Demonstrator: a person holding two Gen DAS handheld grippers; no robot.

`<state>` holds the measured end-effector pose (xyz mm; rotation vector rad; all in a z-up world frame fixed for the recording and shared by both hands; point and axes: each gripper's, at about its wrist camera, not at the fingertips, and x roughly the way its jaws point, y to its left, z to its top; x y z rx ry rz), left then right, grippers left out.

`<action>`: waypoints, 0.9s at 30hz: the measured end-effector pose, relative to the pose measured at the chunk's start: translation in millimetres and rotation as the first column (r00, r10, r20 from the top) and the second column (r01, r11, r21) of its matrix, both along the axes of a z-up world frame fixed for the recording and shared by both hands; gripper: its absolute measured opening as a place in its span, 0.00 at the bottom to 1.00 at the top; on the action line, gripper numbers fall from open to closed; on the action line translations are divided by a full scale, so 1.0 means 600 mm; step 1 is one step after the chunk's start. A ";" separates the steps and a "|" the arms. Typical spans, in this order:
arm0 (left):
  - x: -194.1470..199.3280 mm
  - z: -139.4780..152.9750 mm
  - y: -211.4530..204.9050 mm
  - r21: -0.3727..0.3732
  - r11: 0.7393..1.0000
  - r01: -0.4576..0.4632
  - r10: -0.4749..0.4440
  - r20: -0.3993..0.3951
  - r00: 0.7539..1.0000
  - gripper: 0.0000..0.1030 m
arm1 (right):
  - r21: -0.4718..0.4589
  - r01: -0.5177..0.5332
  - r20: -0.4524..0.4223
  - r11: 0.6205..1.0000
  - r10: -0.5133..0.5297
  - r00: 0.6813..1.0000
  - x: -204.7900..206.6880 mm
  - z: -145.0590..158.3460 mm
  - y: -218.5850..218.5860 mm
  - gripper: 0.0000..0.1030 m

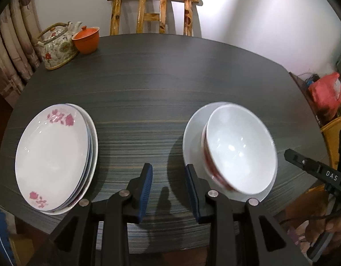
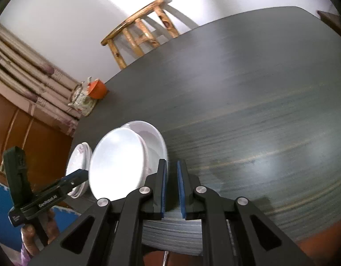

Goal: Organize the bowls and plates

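Holding both grippers low over the near edge of the dark table point(image 1: 161, 84), you had nothing between either pair of fingers. Your left gripper point(image 1: 169, 173) stood open, its blue pads well apart, aimed at the bare strip of table between the two sets of dishes. Your right gripper point(image 2: 171, 170) had its pads drawn close, with only a narrow gap left between them and nothing in it; its left pad sat just at the near edge of the white plate point(image 2: 158, 136).

The stack of flowered plates point(image 1: 53, 155) lay at the left of the table, the top plate carrying pink blossoms at its far and near rims. Well apart from it to the right, a white bowl point(image 1: 239, 148) with a red-patterned outside rested on the white plate point(image 1: 192, 137); the bowl looked tilted and was blurred, so I cannot tell how flat it sat. In the right wrist view the same bowl point(image 2: 117, 161) hid most of the plate beneath it.

At the far left corner a floral teapot point(image 1: 57, 48) stood touching or just beside an orange lidded cup point(image 1: 86, 37). A wooden chair point(image 1: 152, 13) stood behind the table against the wall.
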<state>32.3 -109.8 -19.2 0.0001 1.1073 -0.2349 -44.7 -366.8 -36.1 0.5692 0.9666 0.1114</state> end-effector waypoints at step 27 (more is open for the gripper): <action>-0.030 -0.018 -0.008 0.113 0.993 0.035 -0.044 0.079 0.996 0.30 | -0.107 0.030 0.007 0.994 -0.029 1.000 -0.029 0.005 0.049 0.38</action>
